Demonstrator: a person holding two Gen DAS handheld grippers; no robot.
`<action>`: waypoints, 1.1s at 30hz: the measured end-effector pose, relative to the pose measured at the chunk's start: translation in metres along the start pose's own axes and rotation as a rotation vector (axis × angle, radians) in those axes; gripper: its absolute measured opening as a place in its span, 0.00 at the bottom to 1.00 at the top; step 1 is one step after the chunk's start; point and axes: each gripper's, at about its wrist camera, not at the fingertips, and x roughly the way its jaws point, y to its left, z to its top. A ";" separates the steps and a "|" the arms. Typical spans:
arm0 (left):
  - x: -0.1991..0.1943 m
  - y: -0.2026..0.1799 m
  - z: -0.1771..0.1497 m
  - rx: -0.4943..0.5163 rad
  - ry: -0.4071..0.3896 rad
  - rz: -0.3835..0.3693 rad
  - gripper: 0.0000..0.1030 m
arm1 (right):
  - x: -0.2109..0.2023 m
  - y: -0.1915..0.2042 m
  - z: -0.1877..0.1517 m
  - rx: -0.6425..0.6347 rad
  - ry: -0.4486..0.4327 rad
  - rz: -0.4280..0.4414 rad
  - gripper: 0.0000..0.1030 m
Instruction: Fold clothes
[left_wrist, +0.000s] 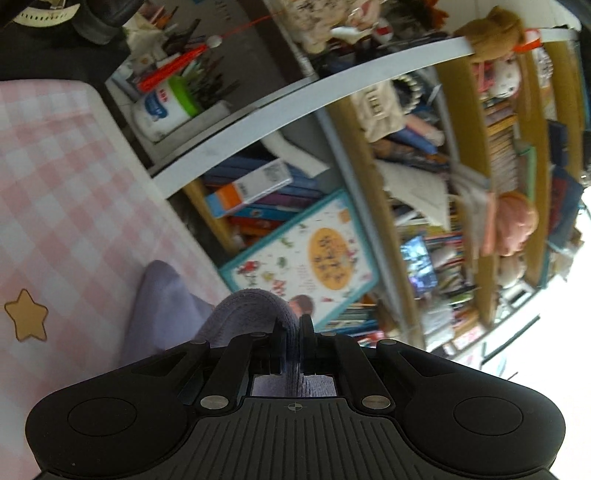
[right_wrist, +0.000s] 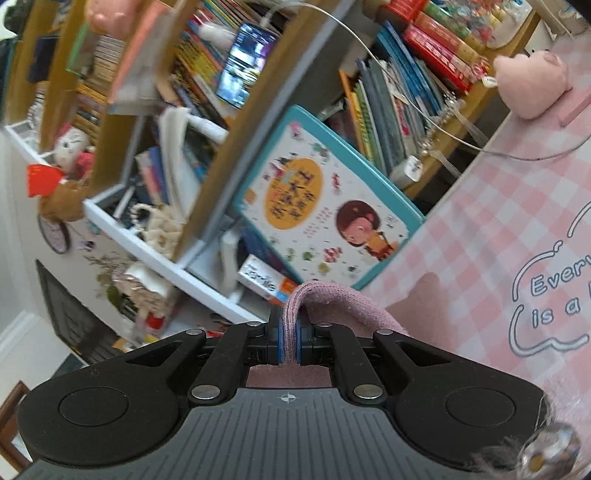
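Left wrist view: left gripper (left_wrist: 293, 334) fingers clenching garment (left_wrist: 166, 306) edge, lifting above checked table (left_wrist: 55, 184). Right gripper (right_wrist: 290, 332) fingers clenching same garment. Advice: keeping both corners level, cloth taut.

A crowded bookshelf (left_wrist: 406, 166) blocks the way ahead — the checked tabletop (left_wrist: 55, 184) beside it lies open.

Fuzzy knit lilac cloth (left_wrist: 255, 301) in matt black plastic left tool (left_wrist: 293, 339); same nubby cloth, pinkish (right_wrist: 325, 299), in right tool (right_wrist: 290, 341). Smooth pink-checked counter cover (right_wrist: 480, 236); glossy teal-edged picture book (right_wrist: 321, 206).
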 end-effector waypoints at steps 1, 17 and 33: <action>0.004 0.004 0.001 -0.002 0.003 0.016 0.05 | 0.005 -0.003 0.000 0.000 0.005 -0.009 0.06; 0.031 0.056 0.003 -0.050 0.062 0.205 0.23 | 0.061 -0.065 -0.013 0.076 0.095 -0.190 0.13; 0.016 0.014 -0.007 0.400 -0.074 0.278 0.49 | 0.033 -0.028 -0.006 -0.346 -0.074 -0.381 0.45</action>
